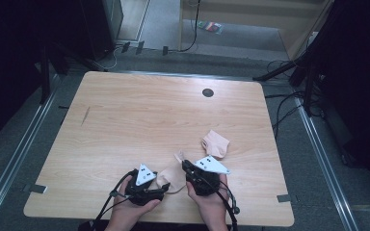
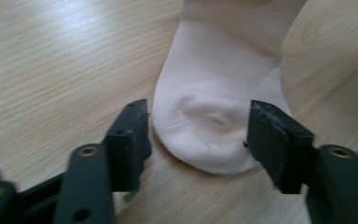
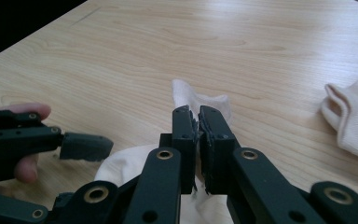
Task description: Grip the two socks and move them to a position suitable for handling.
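A pale pink sock lies near the table's front edge between my two grippers. In the left gripper view its rounded toe end sits between my left gripper's jaws, which stand apart on either side without pressing it. My right gripper is shut on a fold of the same sock, whose cuff sticks out beyond the jaw tips. The high view has the left gripper at the sock's left and the right gripper at its right. A second matching sock lies to the right, apart from both.
The wooden table has a small black round cap near its far edge. The second sock is at the right edge of the right gripper view. Cables trail off the front edge by the person's hands.
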The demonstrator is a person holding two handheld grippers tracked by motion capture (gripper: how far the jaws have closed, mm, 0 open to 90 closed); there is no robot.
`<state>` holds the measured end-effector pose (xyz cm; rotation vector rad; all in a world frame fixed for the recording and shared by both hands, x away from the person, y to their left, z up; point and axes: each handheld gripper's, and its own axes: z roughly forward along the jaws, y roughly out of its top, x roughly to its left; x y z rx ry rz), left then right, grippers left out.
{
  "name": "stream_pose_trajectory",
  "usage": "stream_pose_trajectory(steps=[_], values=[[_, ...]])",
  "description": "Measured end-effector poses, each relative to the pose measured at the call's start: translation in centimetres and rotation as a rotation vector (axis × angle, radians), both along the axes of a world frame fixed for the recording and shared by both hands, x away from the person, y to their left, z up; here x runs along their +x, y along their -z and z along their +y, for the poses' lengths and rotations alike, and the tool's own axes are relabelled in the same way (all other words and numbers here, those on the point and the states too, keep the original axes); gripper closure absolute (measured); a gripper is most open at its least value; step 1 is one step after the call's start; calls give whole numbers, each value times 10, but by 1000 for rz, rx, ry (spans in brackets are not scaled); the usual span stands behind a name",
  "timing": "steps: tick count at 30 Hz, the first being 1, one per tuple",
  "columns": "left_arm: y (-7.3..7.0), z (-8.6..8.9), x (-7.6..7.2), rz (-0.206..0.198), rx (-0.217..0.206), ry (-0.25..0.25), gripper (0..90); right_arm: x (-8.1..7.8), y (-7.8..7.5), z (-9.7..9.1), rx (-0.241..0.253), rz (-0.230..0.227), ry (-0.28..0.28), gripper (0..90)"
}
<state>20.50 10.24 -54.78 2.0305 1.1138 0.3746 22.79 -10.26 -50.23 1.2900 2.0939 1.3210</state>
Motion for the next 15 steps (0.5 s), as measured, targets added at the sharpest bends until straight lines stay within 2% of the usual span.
stream_pose_trajectory(steps=[1, 6, 10, 13, 15], values=[[1, 0, 0, 8, 19, -6, 478, 0, 0, -2, -1, -1, 2, 856], [0, 3, 2, 8, 22, -27, 677, 1, -1, -9, 12, 7, 27, 852], [1, 6, 3, 3, 20, -10, 868, 0, -1, -12, 13, 7, 30, 852], [-1, 10, 2, -12, 21, 21, 894, 0, -2, -14, 15, 2, 27, 853], [-5, 15, 1, -28, 11, 18, 898, -2, -3, -15, 21, 4, 31, 854]])
